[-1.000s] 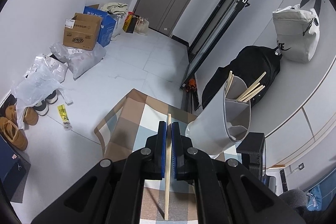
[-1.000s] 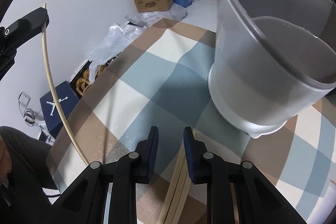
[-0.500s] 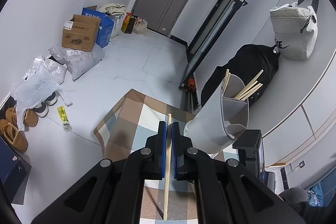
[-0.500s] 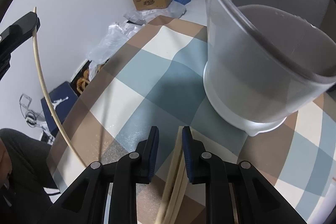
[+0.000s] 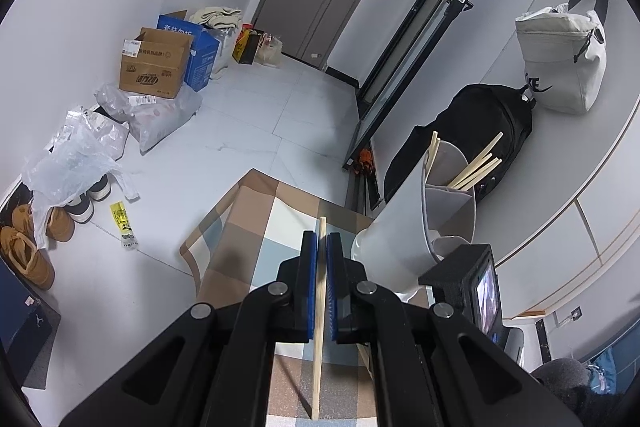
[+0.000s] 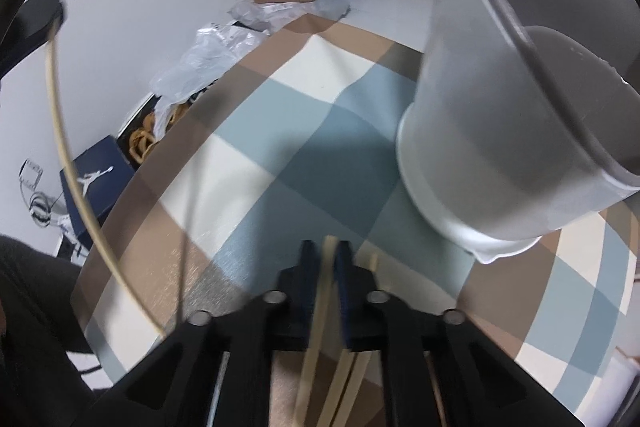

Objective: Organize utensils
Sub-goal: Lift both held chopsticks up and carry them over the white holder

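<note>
Your left tongs sit at the bottom centre of the left view, pressed tight on a single chopstick that runs upright between the blue pads, its tip poking just past them. Right of them, in the middle right of the frame, stands the grey utensil holder on the checked desk, with several chopsticks leaning out of its divided top.

In the right view, your right tongs at the bottom centre have just been closing, and they now pinch a second chopstick lying against the desk. More loose chopsticks lie just beside it, toward the lower edge of the frame, partly hidden by the tong arms. The picture is a little blurred there. The utensil holder fills the upper right, its base resting on the desk near the tongs. At the far left edge, the left tongs' chopstick curves down the frame.
</note>
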A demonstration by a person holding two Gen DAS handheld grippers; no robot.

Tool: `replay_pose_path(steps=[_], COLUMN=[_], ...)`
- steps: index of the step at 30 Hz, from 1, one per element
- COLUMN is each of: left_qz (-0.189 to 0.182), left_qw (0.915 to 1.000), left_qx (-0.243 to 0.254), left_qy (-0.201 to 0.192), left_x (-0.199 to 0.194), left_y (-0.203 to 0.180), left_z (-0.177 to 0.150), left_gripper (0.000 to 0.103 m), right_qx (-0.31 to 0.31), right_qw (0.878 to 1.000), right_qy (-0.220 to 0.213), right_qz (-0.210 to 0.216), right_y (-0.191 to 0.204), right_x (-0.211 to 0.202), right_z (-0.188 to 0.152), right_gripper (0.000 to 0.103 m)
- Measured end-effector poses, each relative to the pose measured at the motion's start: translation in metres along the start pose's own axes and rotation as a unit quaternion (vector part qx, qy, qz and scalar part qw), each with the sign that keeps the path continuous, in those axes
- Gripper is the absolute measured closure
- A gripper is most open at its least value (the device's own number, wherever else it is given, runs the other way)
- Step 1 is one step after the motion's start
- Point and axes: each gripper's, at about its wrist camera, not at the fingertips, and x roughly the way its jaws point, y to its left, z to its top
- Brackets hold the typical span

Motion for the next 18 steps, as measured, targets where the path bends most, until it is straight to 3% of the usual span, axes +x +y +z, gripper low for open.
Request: replay_pose_path(steps=[6,11,18], left_qz=[-0.001,0.001,-0.017], left_qw=[1.0,0.9998,0.9983], left_qx=[0.007,0.02,0.052], left_qy=[-0.004,-0.007,-0.02], left_x=[-0.003,-0.004,-0.018], left_y=[-0.003,-0.011,-0.03], left_z=[0.001,-0.001,-0.003], left_gripper=[0.103,0.103,0.102], right_qx=[0.002,0.005,0.032], right_qw=[0.999,0.992,0.969], right_qy=[-0.032,-0.126,-0.243], right_qz=[-0.003,0.001,0.012], right_y=[0.001,0.0,-0.008], right_x=[-0.012,-0.069,-0.144], right_z=[-0.007,-0.015,-0.032], right_gripper=[0.097,0.097,0.097])
